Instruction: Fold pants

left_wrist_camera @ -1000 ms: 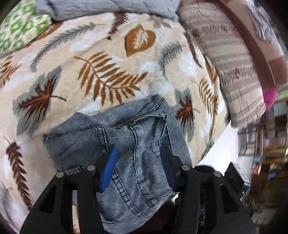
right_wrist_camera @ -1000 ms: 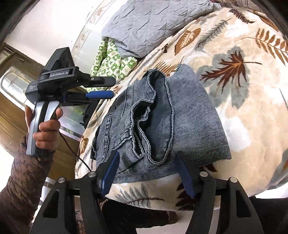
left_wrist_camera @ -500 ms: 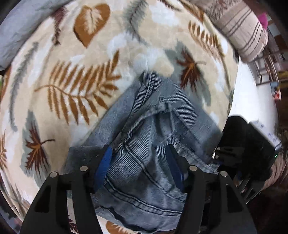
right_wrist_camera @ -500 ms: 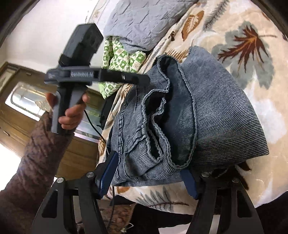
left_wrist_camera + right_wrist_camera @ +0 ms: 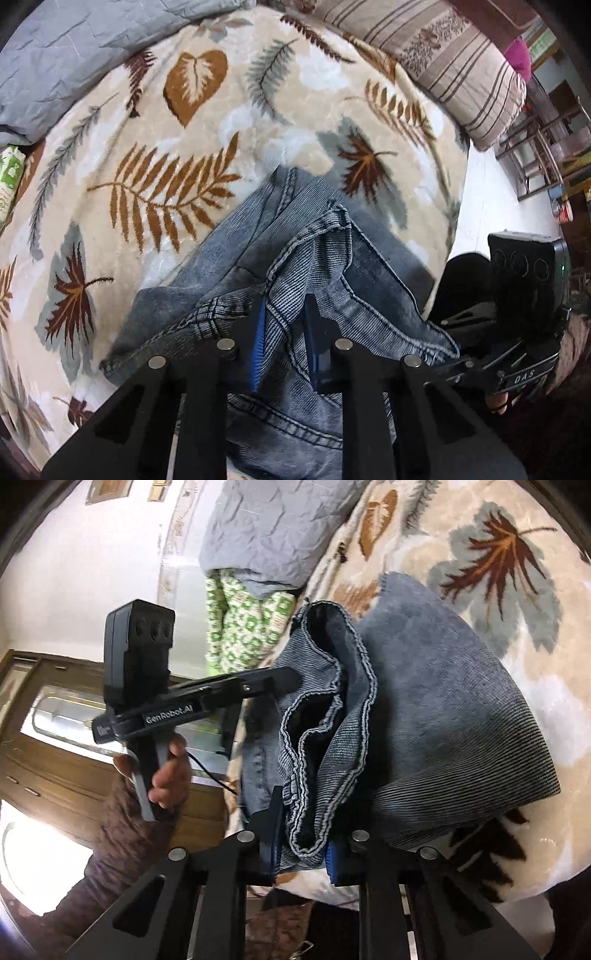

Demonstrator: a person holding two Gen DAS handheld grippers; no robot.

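— On the leaf-print blanket (image 5: 177, 122), how are the jeans (image 5: 325, 280) laid, and along which line?

— One pair is seen, folded into a thick bundle near the blanket's near edge. From the left wrist view its long axis runs from the lower middle up toward a narrow end by the brown fern leaf. From the right wrist view the stacked hems and seams (image 5: 328, 738) are turned toward the camera, and the smooth folded back (image 5: 461, 709) stretches away over the blanket.

— What can be counted?

— One pair of jeans, one blanket, two grippers. One grey quilt (image 5: 74, 51), one striped cushion (image 5: 454, 59) and one green-and-white patterned cloth (image 5: 243, 624) are seen at the edges. One hand (image 5: 166, 771) in a brown sleeve is seen on the left gripper's handle.

— How are the jaws of the left gripper (image 5: 284, 332) set?

— They are drawn close and are closing, with a ridge of denim beside a stitched seam pinched between the blue pads (image 5: 258, 339).

— And the right gripper (image 5: 303, 845)?

— Its jaws are likewise narrow and closing. The bunched hem edges at the bundle's near end are clamped between them. In the left wrist view this gripper's body (image 5: 517, 314) is seen at the right edge of the jeans; whether its tips meet the cloth cannot be told from there.
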